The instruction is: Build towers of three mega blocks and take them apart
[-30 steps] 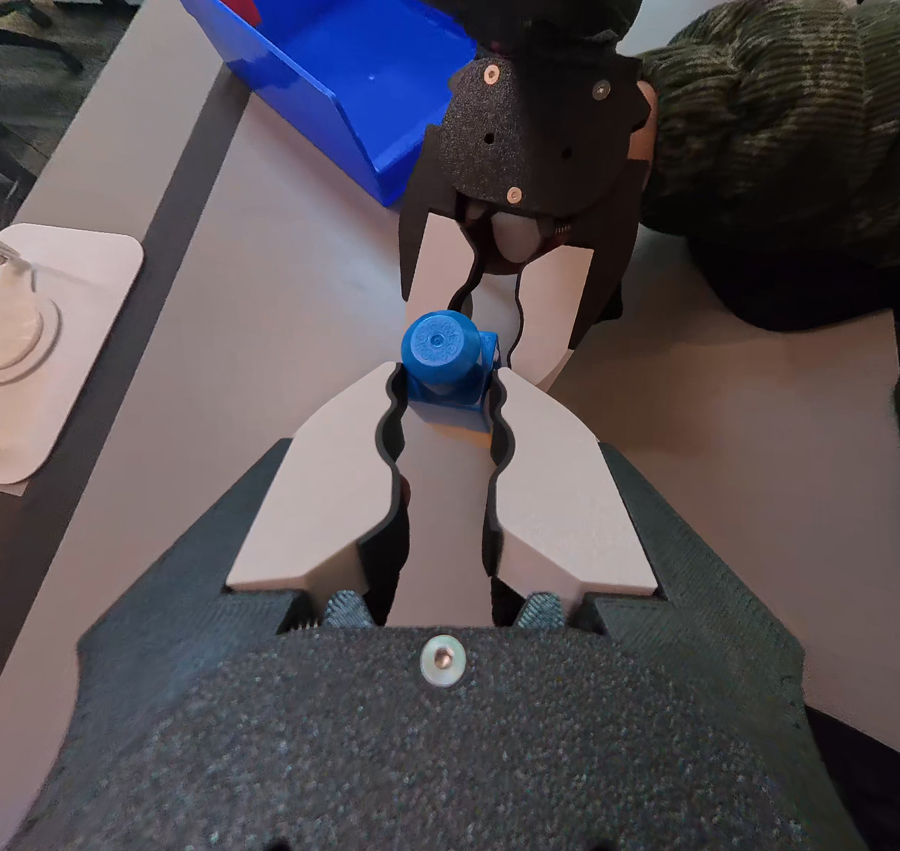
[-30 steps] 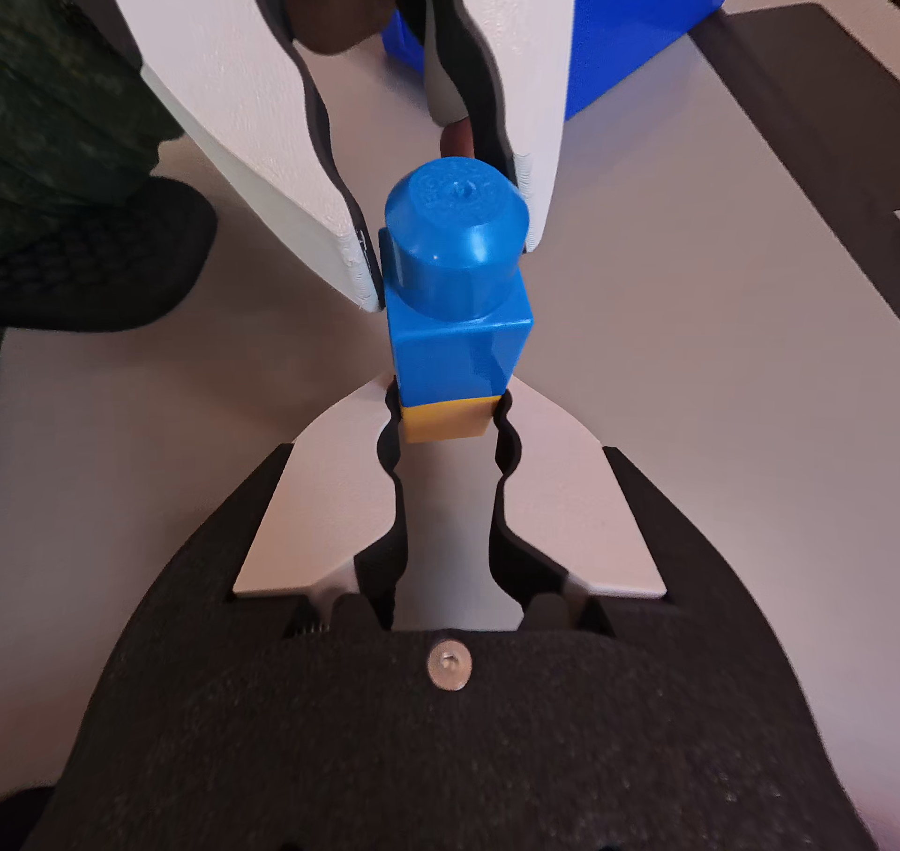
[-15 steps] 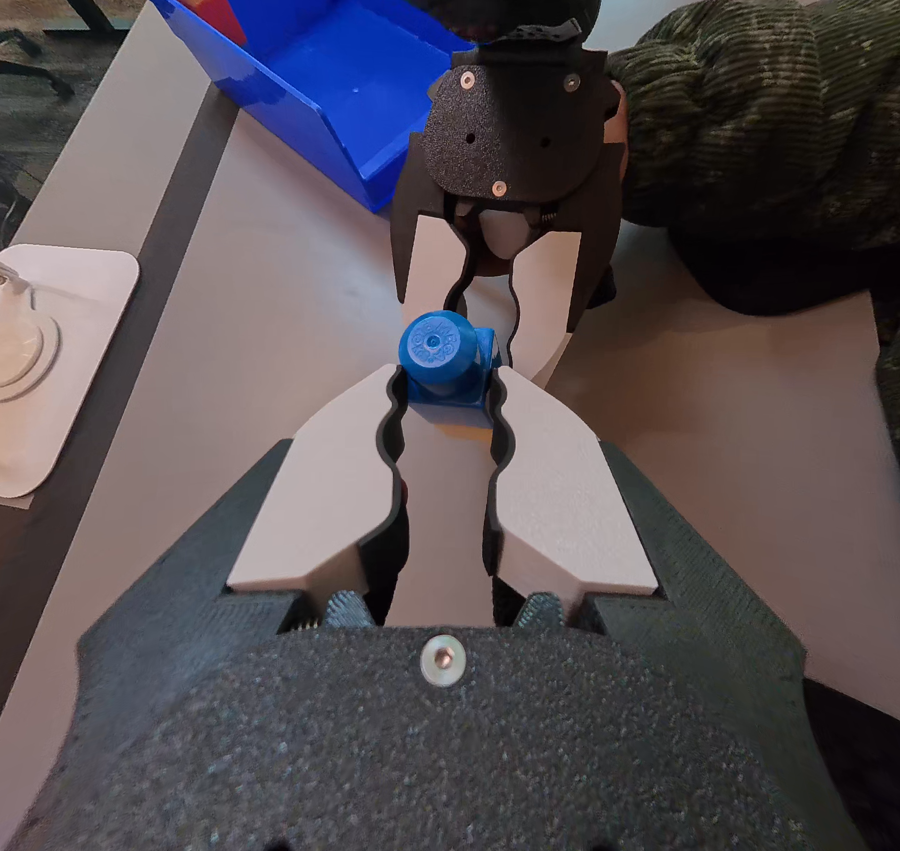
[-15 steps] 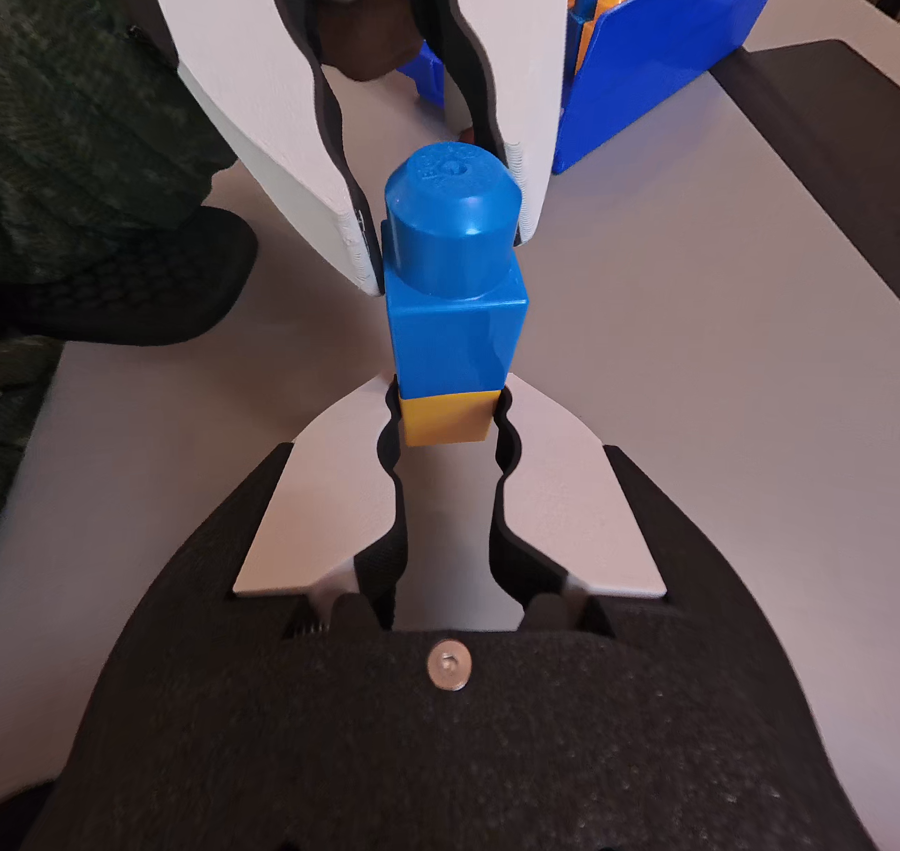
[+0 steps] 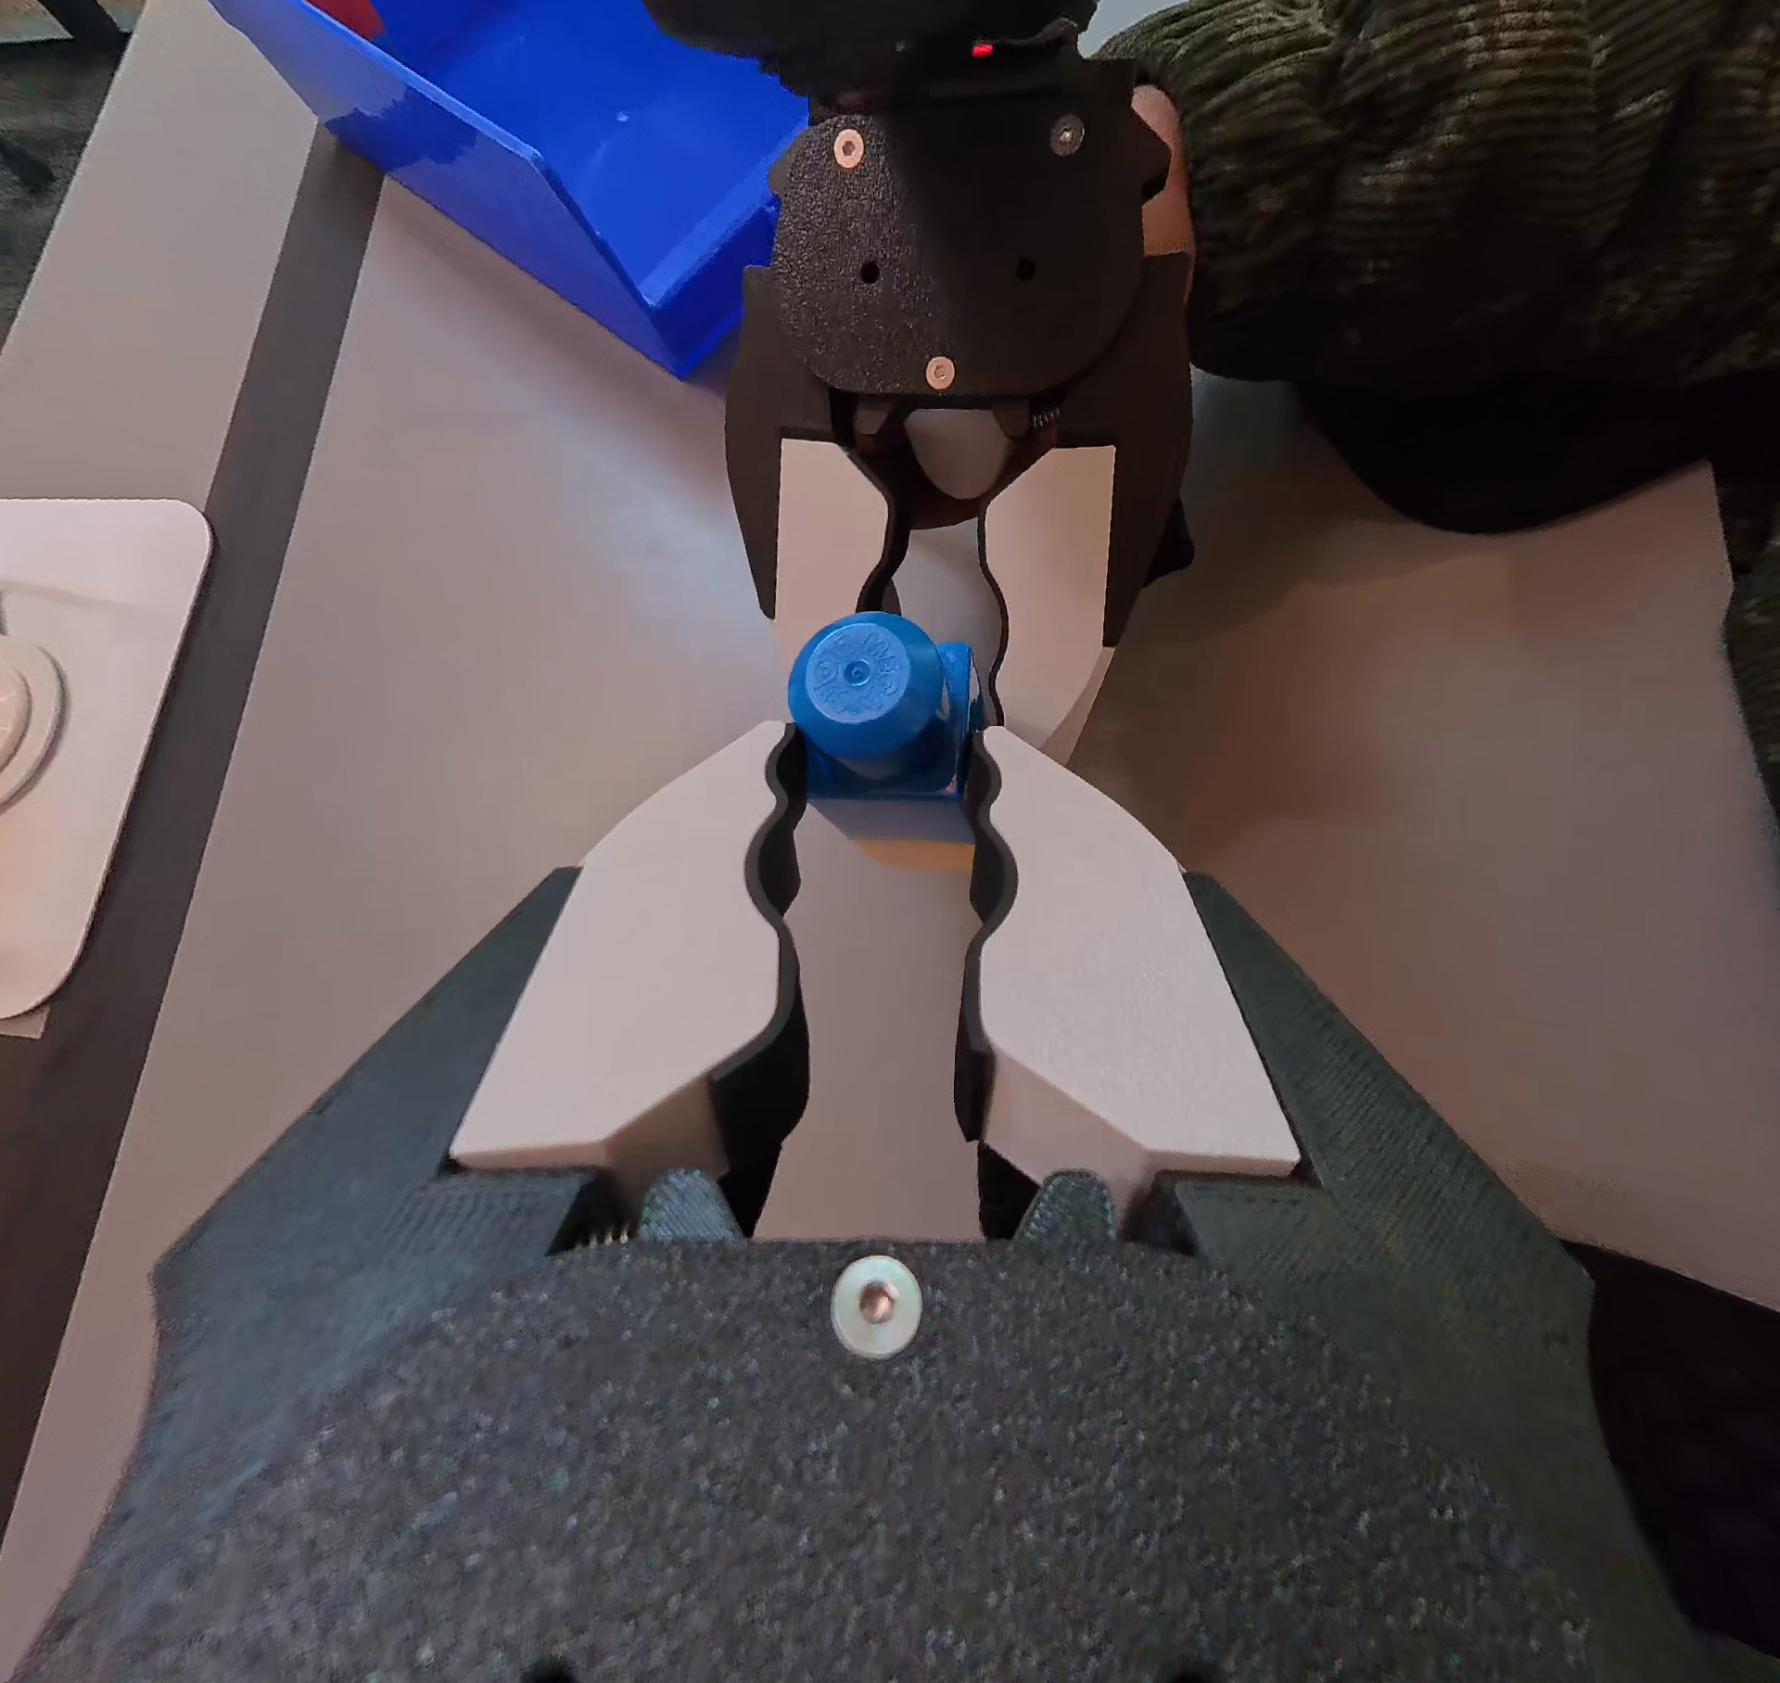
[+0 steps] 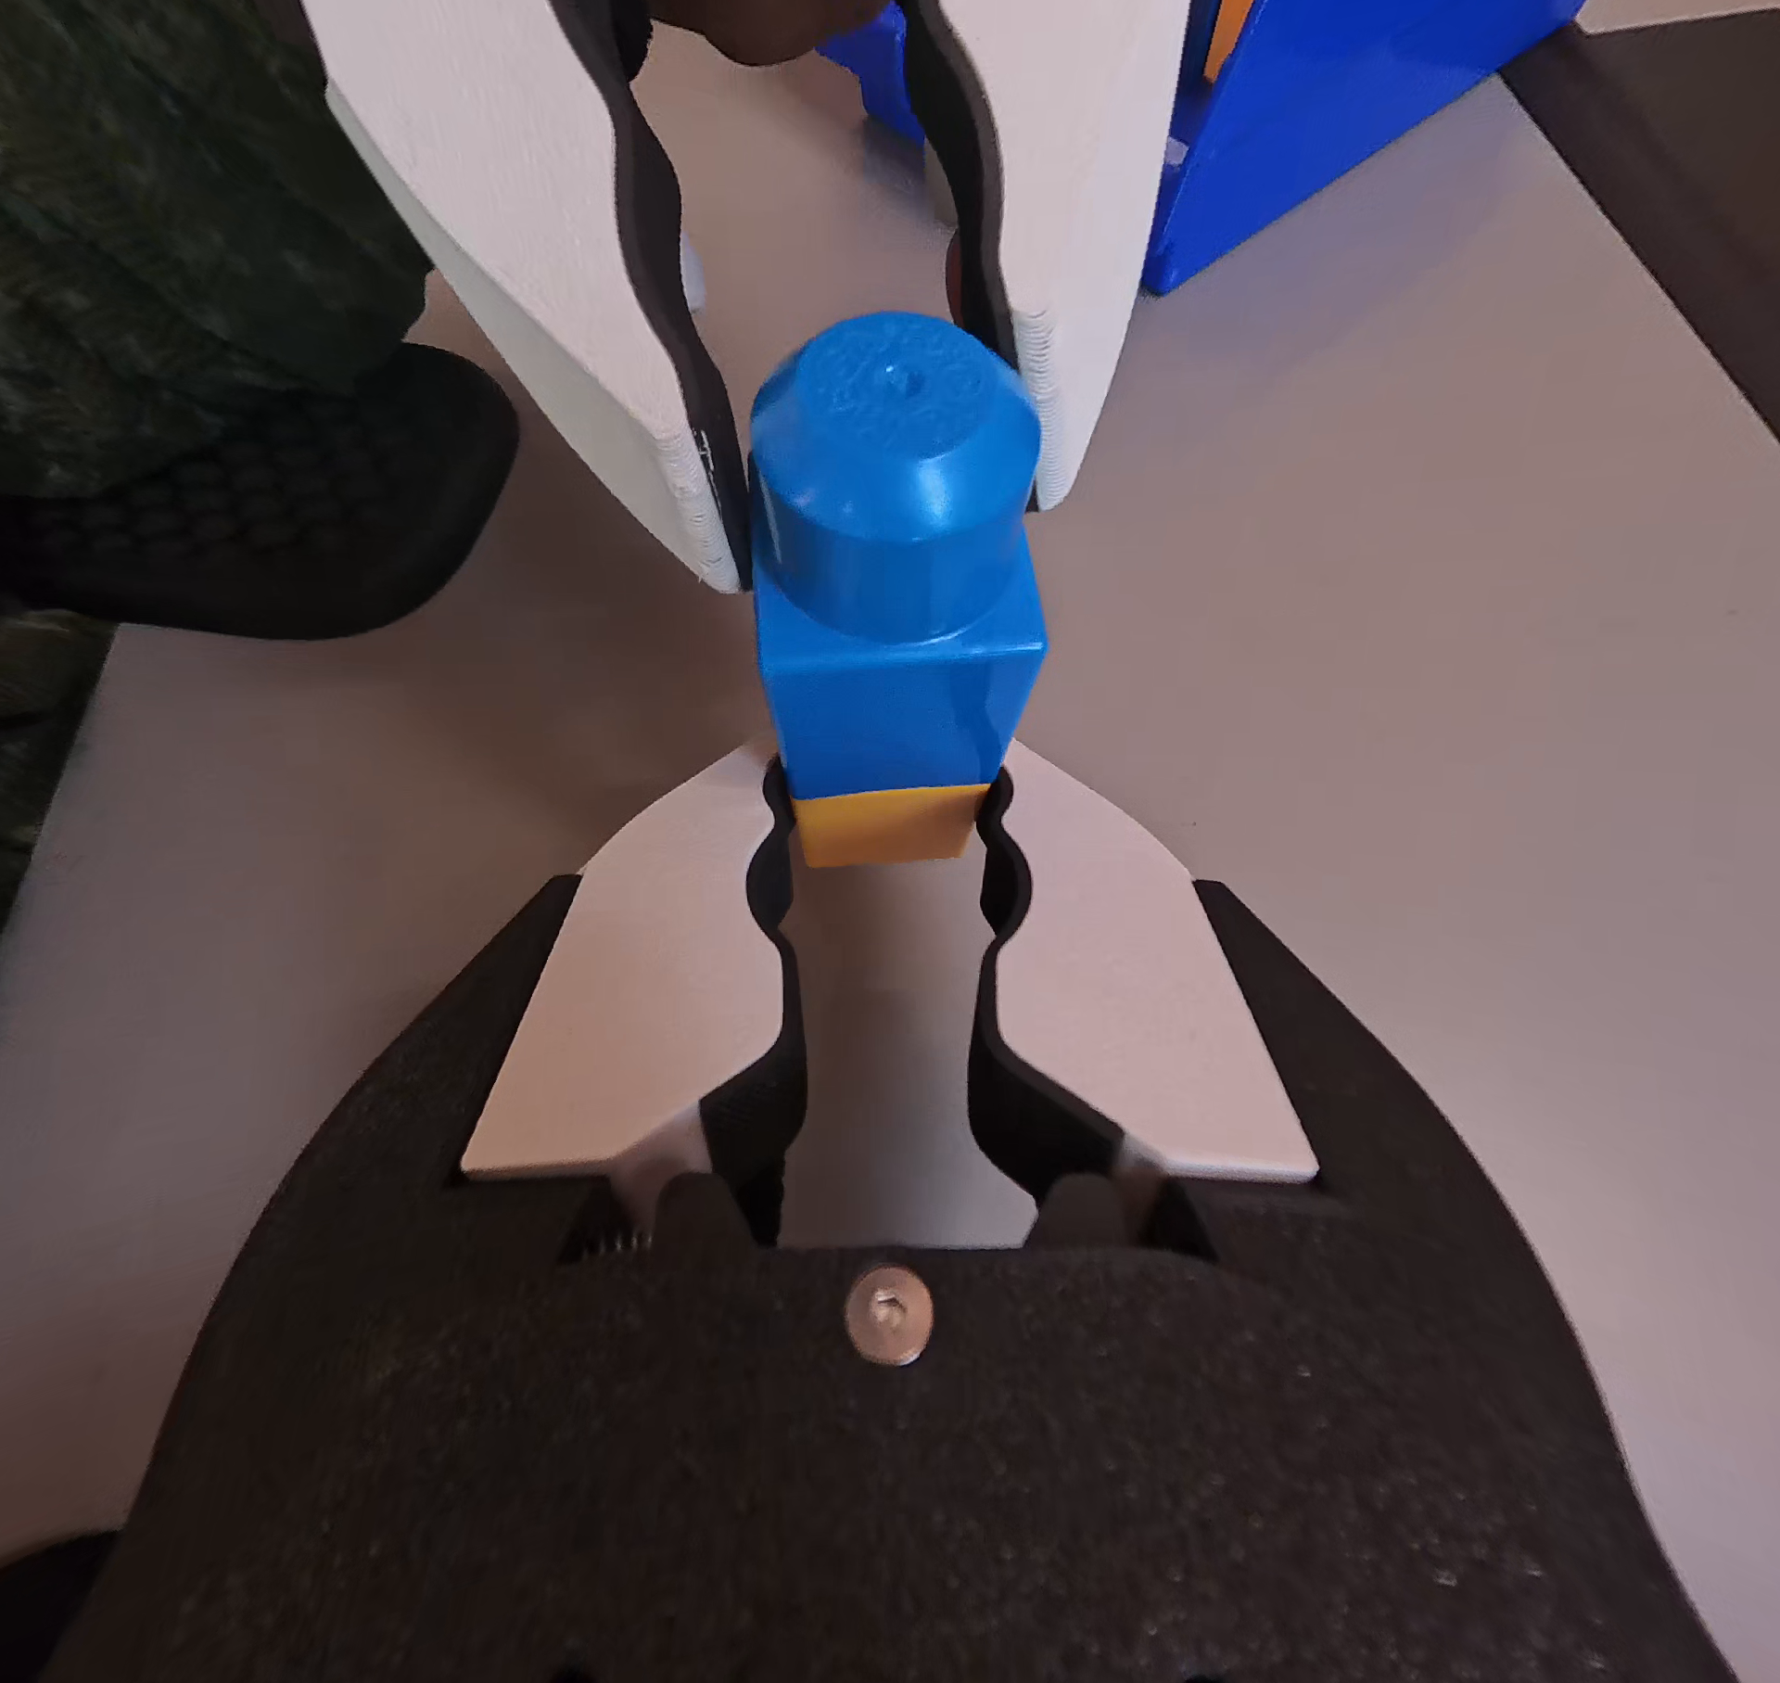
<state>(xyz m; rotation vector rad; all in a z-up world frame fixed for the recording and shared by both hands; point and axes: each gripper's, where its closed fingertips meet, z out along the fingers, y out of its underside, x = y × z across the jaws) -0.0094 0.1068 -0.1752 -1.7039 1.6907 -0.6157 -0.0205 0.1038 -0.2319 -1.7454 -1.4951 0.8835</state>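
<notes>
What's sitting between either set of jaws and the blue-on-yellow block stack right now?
Nothing visible. The left gripper is shut on the blue block, jaws at its sides. The right gripper is shut on the yellow block beneath it. The blue bin stands apart, behind the stack.

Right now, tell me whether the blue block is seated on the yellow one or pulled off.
Seated: in the right wrist view the blue block sits flush on the yellow block, no gap showing.
</notes>
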